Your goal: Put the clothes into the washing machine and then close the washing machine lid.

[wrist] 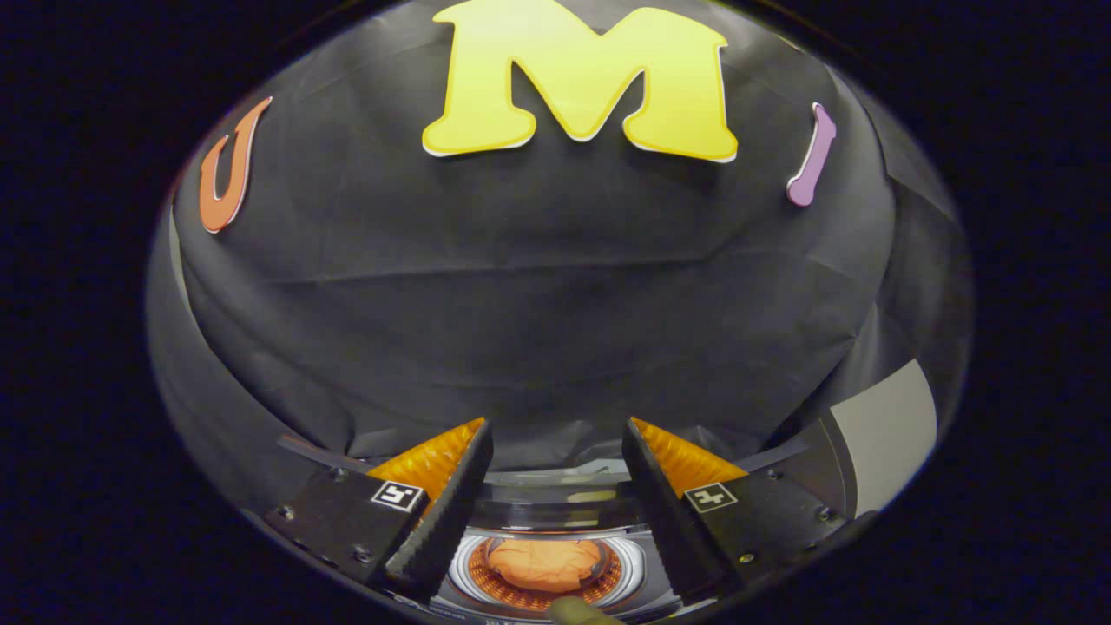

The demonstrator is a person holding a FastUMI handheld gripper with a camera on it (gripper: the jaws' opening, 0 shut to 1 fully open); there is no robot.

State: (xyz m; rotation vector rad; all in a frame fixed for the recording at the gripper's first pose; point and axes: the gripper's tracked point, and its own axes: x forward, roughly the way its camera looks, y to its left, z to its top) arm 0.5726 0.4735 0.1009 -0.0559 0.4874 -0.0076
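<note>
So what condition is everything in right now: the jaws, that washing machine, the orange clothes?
Gripper: jaws open, holding nothing, above the machine.
Washing machine: lid open, drum exposed.
Lid: raised at the back of the opening.
Orange clothes: bunched up, lying inside the drum.

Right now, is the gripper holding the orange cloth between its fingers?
No. The gripper is open and empty; the orange cloth lies inside the washing machine drum below.
</note>
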